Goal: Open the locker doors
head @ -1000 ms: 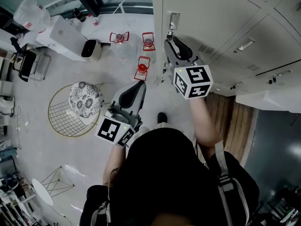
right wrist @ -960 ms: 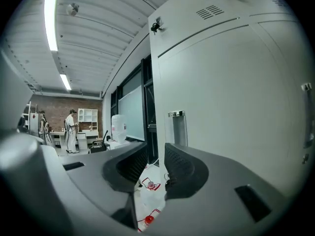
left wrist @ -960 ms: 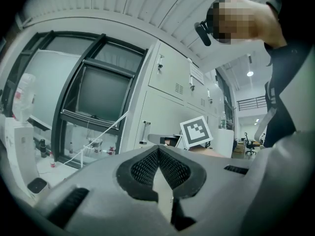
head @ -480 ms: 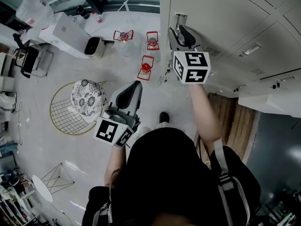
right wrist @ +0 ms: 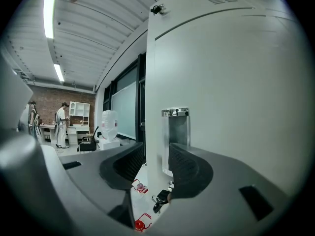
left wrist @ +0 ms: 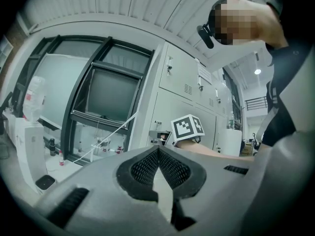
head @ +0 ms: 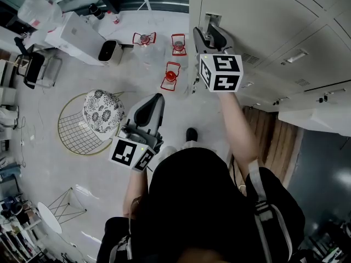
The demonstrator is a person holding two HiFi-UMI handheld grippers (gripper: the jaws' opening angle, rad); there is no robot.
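Note:
The pale grey locker door (head: 258, 15) fills the upper right of the head view, with its recessed metal handle (head: 213, 19) near its left edge. My right gripper (head: 204, 33) is raised just below that handle. In the right gripper view the door's free edge (right wrist: 156, 132) and handle (right wrist: 176, 132) stand between the jaws of the right gripper (right wrist: 156, 165); the jaws are opening and the pads do not press on it. My left gripper (head: 157, 101) hangs lower at mid-frame, shut on nothing, its tips (left wrist: 158, 150) meeting.
More locker doors (head: 307, 48) run to the right. On the floor stand three red wire-framed things (head: 170, 76), a round wire chair with a patterned cushion (head: 101, 114) and white boxes (head: 68, 34). Large dark-framed windows (left wrist: 98, 92) lie left of the lockers.
My right gripper has moved up along the door's edge to the handle and its jaws have spread wider. The left gripper has barely shifted.

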